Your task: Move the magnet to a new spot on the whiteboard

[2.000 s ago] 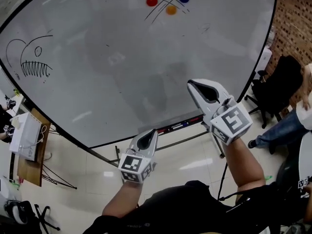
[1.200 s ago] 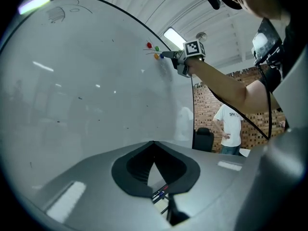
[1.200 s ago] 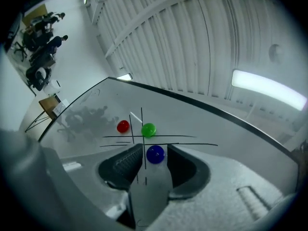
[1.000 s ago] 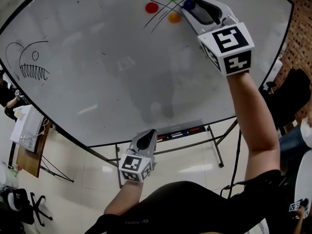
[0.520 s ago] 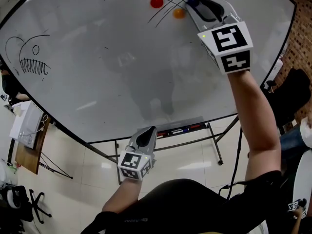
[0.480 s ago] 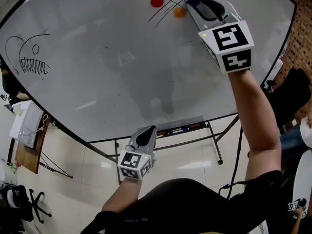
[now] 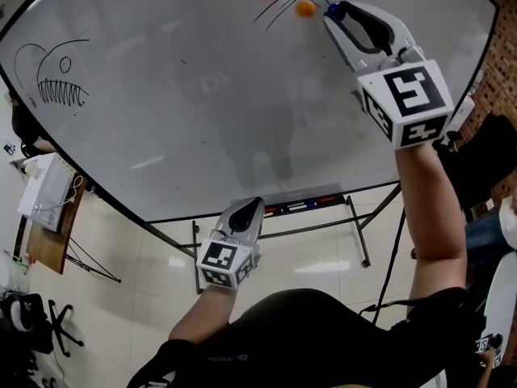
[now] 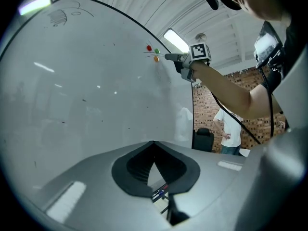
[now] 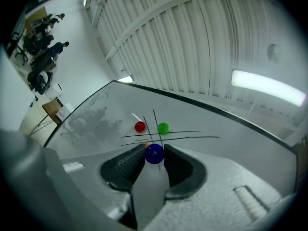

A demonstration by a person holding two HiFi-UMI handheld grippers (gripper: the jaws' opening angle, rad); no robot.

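- Magnet (image 9: 154, 154), the blue one, sits pinched in the right gripper (image 7: 335, 14), a pad pressing each side, near the top right of the whiteboard (image 7: 202, 103).
- The grab looks done to me. Carrying it to a fresh spot and letting go are still left.
- I can't tell whether it is touching the board.
- The left gripper (image 7: 251, 207) hangs low by the board's bottom edge, jaw tips together, nothing in them.
- Half a second back the magnet sat above and right of the orange magnet (image 7: 305, 8) in the drawn cross (image 9: 156, 137). Now it's level with it, so it has started to shift.
- Two seconds back the right gripper was down near the board's lower edge.
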